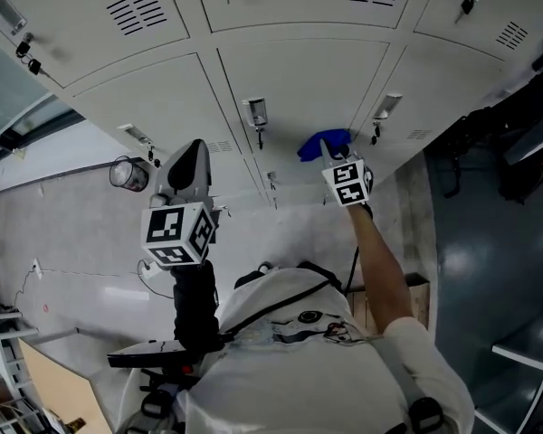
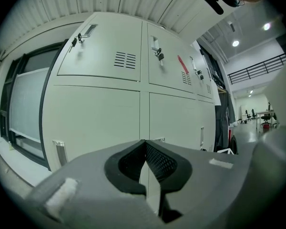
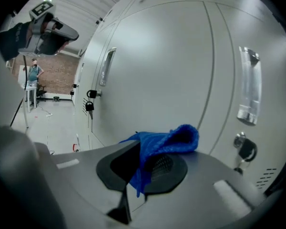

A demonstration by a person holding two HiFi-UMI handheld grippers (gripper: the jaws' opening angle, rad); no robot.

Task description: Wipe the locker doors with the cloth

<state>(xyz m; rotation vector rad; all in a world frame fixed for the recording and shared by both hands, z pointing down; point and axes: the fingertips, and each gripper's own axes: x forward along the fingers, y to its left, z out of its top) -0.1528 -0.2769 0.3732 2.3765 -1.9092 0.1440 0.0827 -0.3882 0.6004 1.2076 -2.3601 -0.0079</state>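
A bank of pale grey locker doors (image 1: 290,80) fills the head view. My right gripper (image 1: 329,148) is shut on a blue cloth (image 1: 322,143), which lies bunched against a lower door, between two door handles. In the right gripper view the blue cloth (image 3: 168,140) folds over the right gripper (image 3: 142,148), close to the locker door (image 3: 171,66). My left gripper (image 1: 194,149) hangs back to the left, away from the doors. In its own view the left gripper (image 2: 144,145) is shut with nothing in it, facing the locker doors (image 2: 100,113).
A clear handle (image 3: 250,87) and a keyed lock (image 3: 245,149) sit right of the cloth. Keys hang from several locks (image 1: 256,116). Dark clothing (image 1: 493,143) hangs at the right. A window (image 2: 26,104) is left of the lockers. A person (image 3: 34,73) stands far off.
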